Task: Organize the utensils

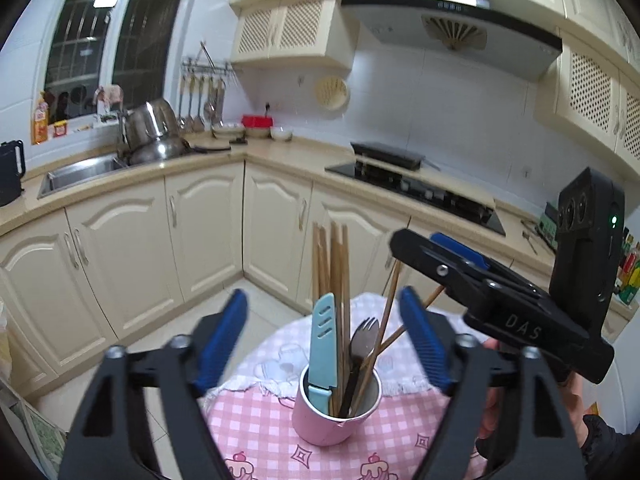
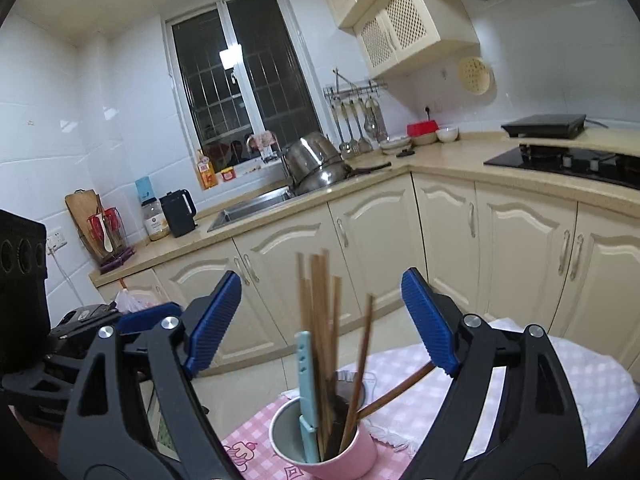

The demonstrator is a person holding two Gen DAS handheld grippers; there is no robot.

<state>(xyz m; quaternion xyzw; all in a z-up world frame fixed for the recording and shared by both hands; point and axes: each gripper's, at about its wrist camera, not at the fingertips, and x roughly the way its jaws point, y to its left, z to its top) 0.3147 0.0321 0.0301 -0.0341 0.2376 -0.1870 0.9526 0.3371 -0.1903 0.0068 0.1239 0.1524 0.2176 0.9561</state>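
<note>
Right now both claws stand wide and empty over a pink cup [image 1: 334, 408] that sits on a small worktop [image 1: 256, 420] covered in a pink checked cloth. In the left wrist view the left claw [image 1: 324, 334] frames the cup from either side, its blue pads clear of everything, with the cup low in the centre of the frame. The right claw [image 2: 322, 322] shows the same in its own view: pads apart, nothing pressed between them, and the cup [image 2: 340, 444] at the bottom centre.

The cup already holds the utensils: a bundle of wooden chopsticks [image 1: 334, 280] standing nearly upright, two more leaning off to the right, a light blue knife [image 1: 322, 344] in its sheath at the left side of the cup, and a dark fork [image 1: 362, 344] in the middle.

Judging by this, the gathering step looks finished or close to it, since no loose utensil shows on the cloth in either view. What remains, if anything, seems to be tidying the leaning chopsticks; that would call for a narrow, careful pinch high on the sticks without tipping the cup.
</note>
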